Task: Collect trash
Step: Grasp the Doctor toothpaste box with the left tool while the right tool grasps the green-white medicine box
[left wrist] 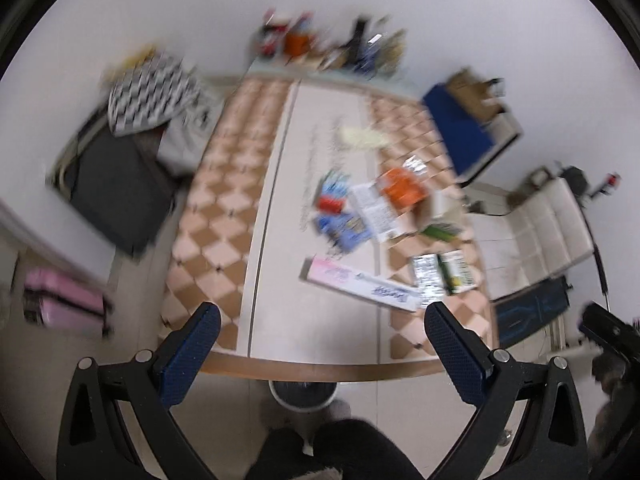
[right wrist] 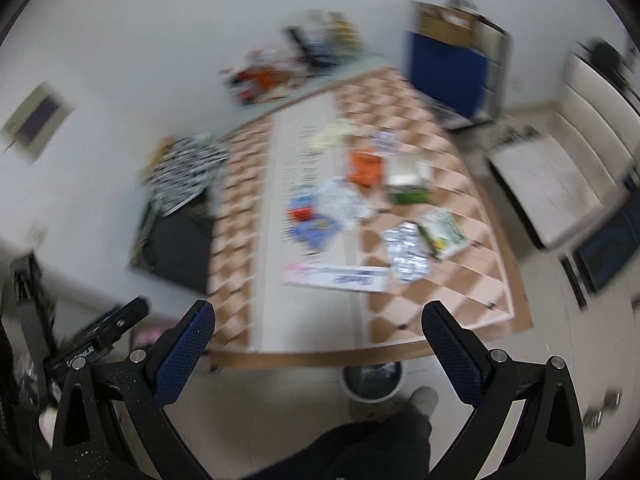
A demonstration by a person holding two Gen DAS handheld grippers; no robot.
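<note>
Both views are blurred and look down on a checkered table (left wrist: 224, 216) (right wrist: 460, 292) strewn with trash. A long white and pink box (left wrist: 360, 282) (right wrist: 340, 278) lies nearest the front edge. A silver foil wrapper (left wrist: 427, 280) (right wrist: 406, 254), a green and white packet (left wrist: 456, 270) (right wrist: 446, 232), an orange packet (left wrist: 402, 188) (right wrist: 365, 168), blue wrappers (left wrist: 340, 224) (right wrist: 316, 232) and a white leaflet (left wrist: 374, 206) lie behind it. A round bin (left wrist: 302, 394) (right wrist: 372, 380) stands on the floor under the front edge. My left gripper (left wrist: 324, 320) and right gripper (right wrist: 320, 316) are open, empty, above that edge.
A dark chair with a zigzag cloth (left wrist: 150, 96) (right wrist: 180, 172) stands left of the table. A blue crate with cardboard (left wrist: 460, 128) (right wrist: 444, 68) and a white bench (left wrist: 548, 220) (right wrist: 560, 176) stand to the right. Clutter (left wrist: 332, 48) fills the far end. A pink case (left wrist: 64, 300) lies on the floor.
</note>
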